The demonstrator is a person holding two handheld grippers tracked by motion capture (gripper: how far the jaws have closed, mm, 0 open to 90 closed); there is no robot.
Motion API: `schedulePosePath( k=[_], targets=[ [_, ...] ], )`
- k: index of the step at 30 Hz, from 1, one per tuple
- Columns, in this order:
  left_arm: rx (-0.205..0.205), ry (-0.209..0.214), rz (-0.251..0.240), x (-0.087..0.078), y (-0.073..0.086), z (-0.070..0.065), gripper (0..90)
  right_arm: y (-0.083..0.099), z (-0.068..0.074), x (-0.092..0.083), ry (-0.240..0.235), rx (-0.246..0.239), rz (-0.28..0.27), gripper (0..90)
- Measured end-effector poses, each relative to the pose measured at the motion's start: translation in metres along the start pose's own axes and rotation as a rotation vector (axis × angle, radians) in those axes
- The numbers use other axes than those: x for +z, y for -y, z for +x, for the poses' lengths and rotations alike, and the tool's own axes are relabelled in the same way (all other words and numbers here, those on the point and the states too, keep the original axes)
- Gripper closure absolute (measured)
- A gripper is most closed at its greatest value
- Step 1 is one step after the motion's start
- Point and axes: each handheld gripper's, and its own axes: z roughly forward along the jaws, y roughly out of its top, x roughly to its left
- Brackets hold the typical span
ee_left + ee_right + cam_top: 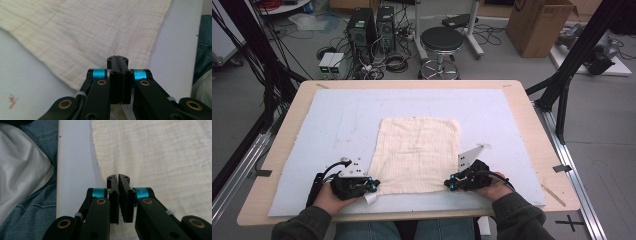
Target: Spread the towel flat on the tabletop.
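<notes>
A cream square cloth [417,150] lies flat on the pale blue mat [337,115], its near edge close to me. My left gripper [374,186] sits at the cloth's near left corner, where a small white tip of cloth sticks out beneath it. In the left gripper view the jaws [117,58] are pressed together over the cloth [87,32] corner. My right gripper [449,184] sits at the near right corner. Its jaws [118,177] are pinched together at the cloth [162,152] edge, leaving a hairline wedge at the tips.
The mat covers most of a wooden table [532,125]. Beyond the far edge, on the floor, are a black stool [441,42], computer towers [362,30] with cables and a cardboard box [539,25]. Black frame posts [572,60] stand at the right. Denim-clad legs [32,215] lie just below the near edge.
</notes>
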Motion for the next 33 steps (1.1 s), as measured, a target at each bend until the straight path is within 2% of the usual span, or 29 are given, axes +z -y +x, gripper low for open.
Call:
schedulePosePath(
  k=[6,9,11,12,14,15,16,17,20,27,33],
  targets=[
    [0.014,0.009,0.001,-0.001,0.001,-0.010,88.6,0.004,0.006,-0.005,0.004,-0.005,0.000,87.2],
    [0.005,0.001,-0.005,-0.002,0.001,-0.012,88.2,0.005,0.010,-0.005,-0.007,-0.012,0.006,87.1],
    [-0.001,-0.004,-0.013,-0.003,0.001,-0.011,83.1,0.005,0.011,-0.004,-0.007,-0.016,0.011,87.1],
    [-0.014,-0.011,-0.035,-0.005,0.001,-0.010,79.7,0.007,0.012,-0.005,-0.008,-0.013,0.003,84.6],
    [-0.024,-0.015,-0.047,-0.007,0.000,-0.009,72.8,0.008,0.011,-0.008,-0.007,0.014,-0.035,76.0],
    [-0.032,-0.020,-0.056,-0.008,0.000,-0.007,72.8,0.008,0.011,-0.008,-0.007,0.014,-0.035,76.0],
    [-0.035,-0.029,-0.064,-0.009,0.000,-0.005,70.4,0.008,0.009,-0.010,-0.008,0.026,-0.057,74.6],
    [-0.050,-0.038,-0.086,-0.011,-0.001,-0.001,66.4,0.009,0.007,-0.015,0.005,0.050,-0.095,68.6],
    [-0.072,-0.059,-0.116,-0.012,-0.003,0.005,61.3,0.008,0.002,-0.020,0.043,0.074,-0.135,62.4],
    [-0.093,-0.096,-0.151,-0.013,-0.010,0.019,54.5,0.004,-0.019,-0.026,0.130,0.152,-0.193,50.8],
    [-0.115,-0.119,-0.177,-0.011,-0.014,0.027,50.3,0.005,-0.033,-0.032,0.178,0.220,-0.247,43.6]
  ],
)
